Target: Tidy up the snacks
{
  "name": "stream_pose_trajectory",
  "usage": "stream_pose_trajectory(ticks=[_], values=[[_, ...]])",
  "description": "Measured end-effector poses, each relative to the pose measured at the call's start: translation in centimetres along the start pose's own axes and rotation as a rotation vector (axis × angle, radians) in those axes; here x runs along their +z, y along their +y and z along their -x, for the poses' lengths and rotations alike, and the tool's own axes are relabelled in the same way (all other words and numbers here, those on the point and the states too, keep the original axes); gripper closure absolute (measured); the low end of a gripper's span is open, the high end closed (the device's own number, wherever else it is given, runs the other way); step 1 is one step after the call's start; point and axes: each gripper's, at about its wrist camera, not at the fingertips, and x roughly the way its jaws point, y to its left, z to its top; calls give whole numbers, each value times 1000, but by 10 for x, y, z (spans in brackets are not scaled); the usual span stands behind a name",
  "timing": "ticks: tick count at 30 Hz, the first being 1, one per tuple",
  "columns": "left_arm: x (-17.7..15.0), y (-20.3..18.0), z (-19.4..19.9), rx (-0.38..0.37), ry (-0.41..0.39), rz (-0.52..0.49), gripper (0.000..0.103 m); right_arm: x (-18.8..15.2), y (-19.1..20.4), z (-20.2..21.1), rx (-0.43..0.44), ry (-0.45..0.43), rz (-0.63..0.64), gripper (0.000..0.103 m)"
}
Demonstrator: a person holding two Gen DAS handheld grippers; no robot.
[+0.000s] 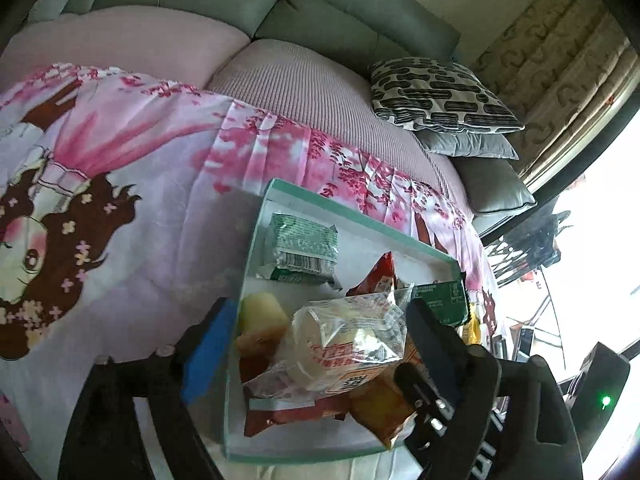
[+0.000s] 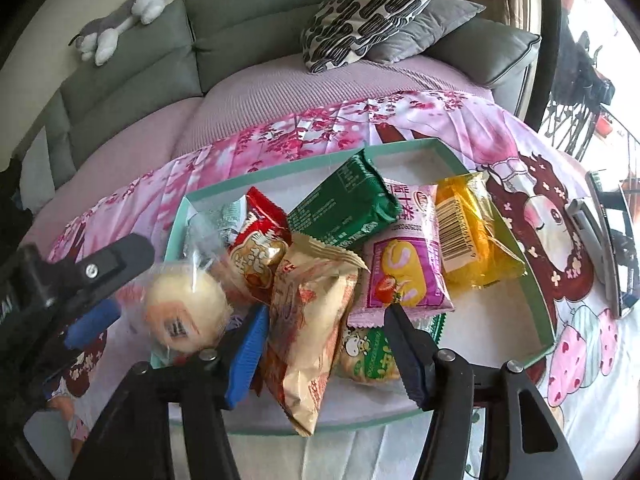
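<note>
Right wrist view: right gripper spread around, not pinching, tall beige crinkled snack bag propped among packets in shallow mint-rimmed cardboard tray, likely just released; left gripper wide astride clear-wrapped round bun.

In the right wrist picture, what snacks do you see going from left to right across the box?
Clear-wrapped bun → red packet → beige bag → pink cake packet → yellow packet. The dark green packet sits over several others, so I left it out.
</note>
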Motion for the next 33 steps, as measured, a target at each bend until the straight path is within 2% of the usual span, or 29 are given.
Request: stream_pose_trajectory(ticks=[3, 5, 7, 9, 12, 18, 24, 33], values=[[-5, 3, 8, 22, -11, -15, 12, -6, 1, 5, 3, 0, 7, 30], [-8, 7, 14, 46, -30, -20, 6, -9, 2, 8, 6, -1, 12, 23], [-11, 11, 20, 90, -63, -30, 2, -14, 3, 10, 15, 1, 19, 12], [-14, 15, 27, 179, -97, -58, 0, -18, 4, 12, 25, -2, 27, 0], [-23, 19, 35, 369, -147, -144, 0, -23, 7, 16, 28, -10, 37, 0], [-35, 39, 48, 472, -143, -142, 0, -34, 13, 25, 30, -23, 63, 0], [-52, 42, 55, 634, -144, -184, 0, -43, 17, 28, 18, -12, 90, 0], [-62, 44, 55, 647, -116, -184, 0, -43, 16, 24, -13, 3, 101, 0]])
